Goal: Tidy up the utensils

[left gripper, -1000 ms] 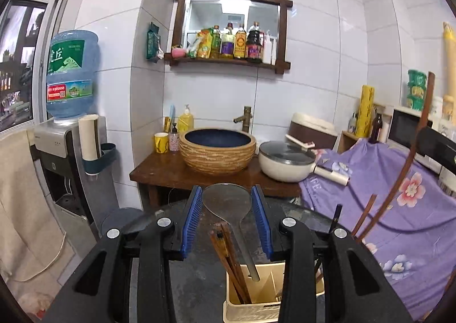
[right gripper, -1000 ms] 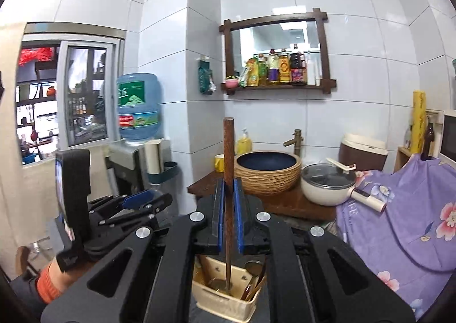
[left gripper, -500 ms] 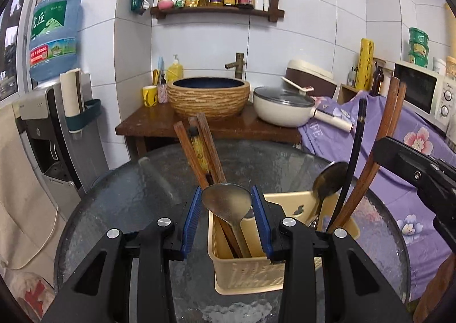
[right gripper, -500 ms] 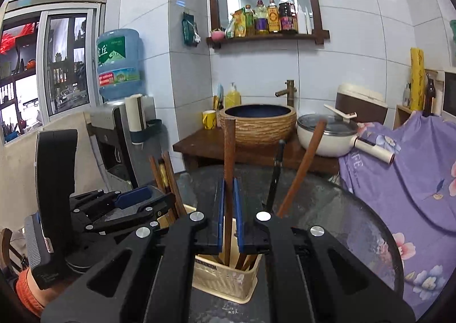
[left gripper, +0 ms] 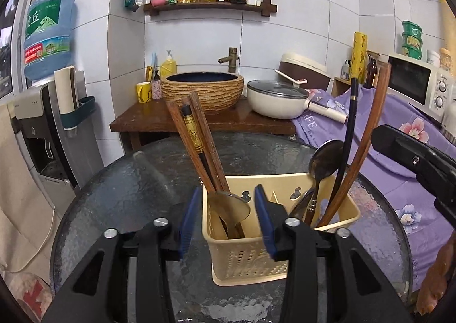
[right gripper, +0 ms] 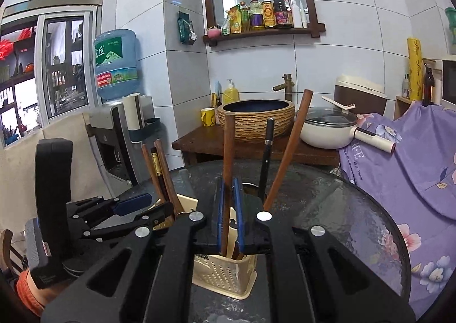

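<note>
A cream plastic utensil holder (left gripper: pixel 250 257) stands on the round glass table (left gripper: pixel 128 197). My left gripper (left gripper: pixel 226 216) is open, with a metal spoon (left gripper: pixel 230 209) standing between its jaws in the holder's left compartment, beside wooden chopsticks (left gripper: pixel 196 138). The right compartment holds another spoon (left gripper: pixel 325 160), a black stick (left gripper: pixel 349 123) and a wooden utensil (left gripper: pixel 370 129). My right gripper (right gripper: pixel 229 223) is shut on a wooden stick (right gripper: pixel 228 152), held upright over the holder (right gripper: pixel 225 274). The left gripper (right gripper: pixel 125 212) shows in the right wrist view.
Behind the table is a wooden stand (left gripper: pixel 199 120) with a woven basin (left gripper: pixel 202 89) and a white pot (left gripper: pixel 276 100). A purple floral cloth (left gripper: pixel 399 129) covers furniture at right. A water dispenser (left gripper: pixel 48 95) stands at left.
Both grippers have come down toward the holder. The left jaws have opened wider and the spoon now stands in the left compartment. The right gripper has lowered its wooden stick into the holder.
</note>
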